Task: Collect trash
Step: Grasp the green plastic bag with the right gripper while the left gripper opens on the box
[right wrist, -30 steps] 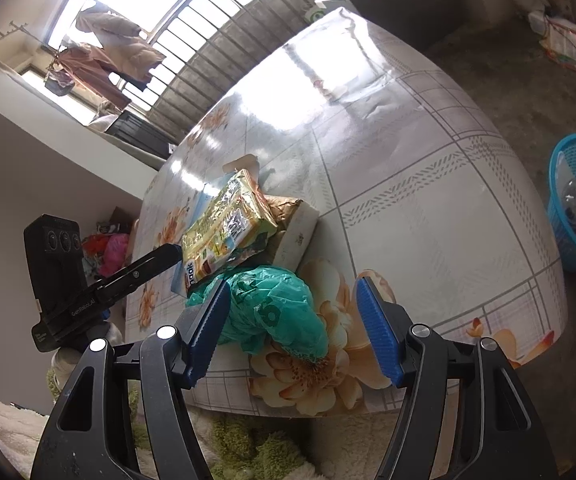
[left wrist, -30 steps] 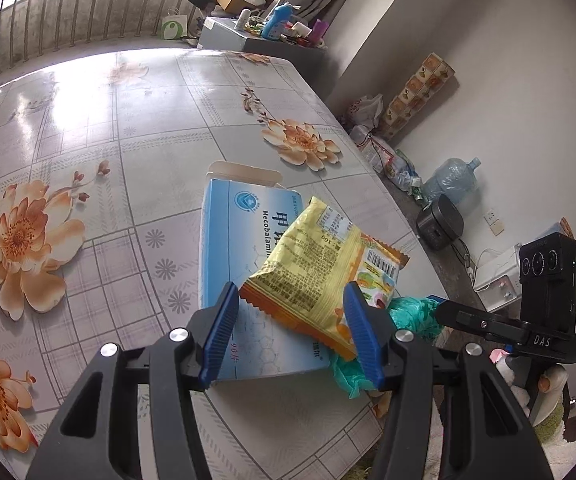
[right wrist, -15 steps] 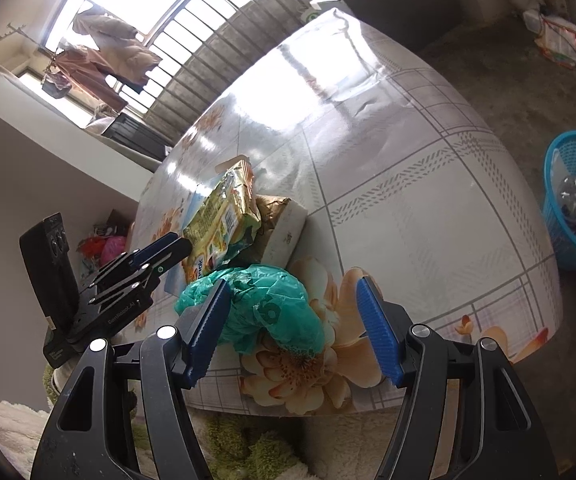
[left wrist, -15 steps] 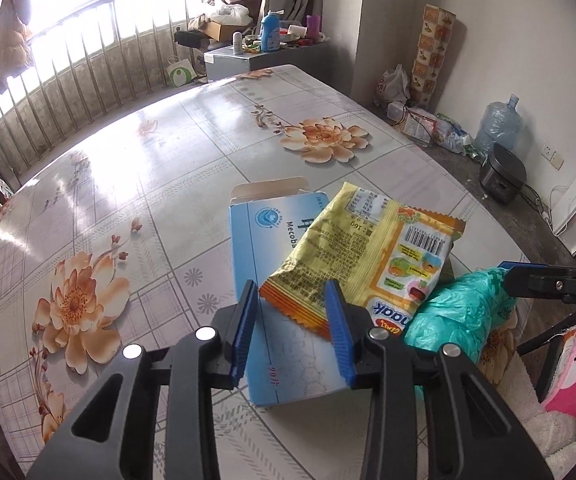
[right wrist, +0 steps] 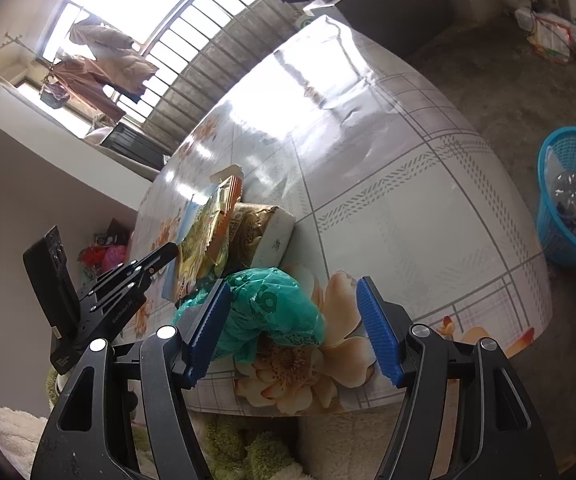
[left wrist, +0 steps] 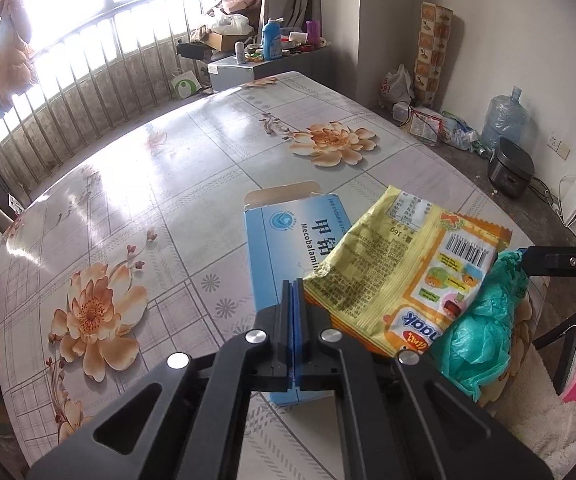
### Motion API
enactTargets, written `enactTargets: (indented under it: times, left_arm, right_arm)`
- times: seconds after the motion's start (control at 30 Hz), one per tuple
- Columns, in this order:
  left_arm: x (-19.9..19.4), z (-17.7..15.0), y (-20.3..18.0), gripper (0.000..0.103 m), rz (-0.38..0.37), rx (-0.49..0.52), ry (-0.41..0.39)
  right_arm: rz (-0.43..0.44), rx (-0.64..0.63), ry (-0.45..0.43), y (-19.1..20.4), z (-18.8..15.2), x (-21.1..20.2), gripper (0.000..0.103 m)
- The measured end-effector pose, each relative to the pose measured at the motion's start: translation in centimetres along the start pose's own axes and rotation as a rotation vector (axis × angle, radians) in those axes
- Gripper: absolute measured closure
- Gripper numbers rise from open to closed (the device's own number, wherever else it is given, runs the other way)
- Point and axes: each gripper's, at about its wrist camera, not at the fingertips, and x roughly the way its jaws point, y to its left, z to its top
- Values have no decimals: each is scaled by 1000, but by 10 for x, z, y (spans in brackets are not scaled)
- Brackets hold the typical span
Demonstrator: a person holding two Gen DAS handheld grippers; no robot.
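A yellow snack wrapper lies across a blue medicine box on the flowered table. My left gripper has its blue pads pressed together on the wrapper's near left corner. In the right wrist view the wrapper stands tilted up at the left gripper's tip. A crumpled green plastic bag lies near the table's edge between the fingers of my right gripper, close to the left pad. Those jaws stand wide open.
A gold and white soft pack lies behind the green bag. A blue trash basket with a bottle and wrappers stands on the floor to the right of the table. A water jug and clutter line the far wall.
My left gripper's jaws closed from wide apart to fully together on the wrapper's corner, and the hand rolled. The wrapper now tilts up higher. The right gripper has not moved.
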Motion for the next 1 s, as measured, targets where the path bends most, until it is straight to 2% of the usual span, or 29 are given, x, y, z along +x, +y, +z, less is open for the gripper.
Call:
enactTargets:
  times: [0.13, 0.3, 0.57, 0.83, 0.93, 0.97, 1.0]
  left_arm:
    - [-9, 1, -3, 103, -13, 15, -44]
    - [-21, 7, 1, 103, -36, -22, -85]
    - [-26, 11, 17, 103, -46, -90, -101]
    - [-20, 9, 29, 102, -176, -183, -54]
    - [-13, 10, 29, 88, -223, -210, -28]
    - [-10, 12, 28, 79, -244, -214, -21]
    - [-7, 13, 26, 72, -258, -213, -11]
  right_arm:
    - [-5, 4, -8, -2, 0, -5, 41]
    - [14, -6, -18, -2, -4, -11, 39]
    - [38, -67, -10, 5, -7, -10, 34]
    - [51, -107, -8, 9, -3, -5, 35]
    - [49, -130, 14, 12, -6, 6, 35]
    - [44, -136, 26, 14, -7, 11, 36]
    - [45, -139, 36, 14, -7, 15, 42]
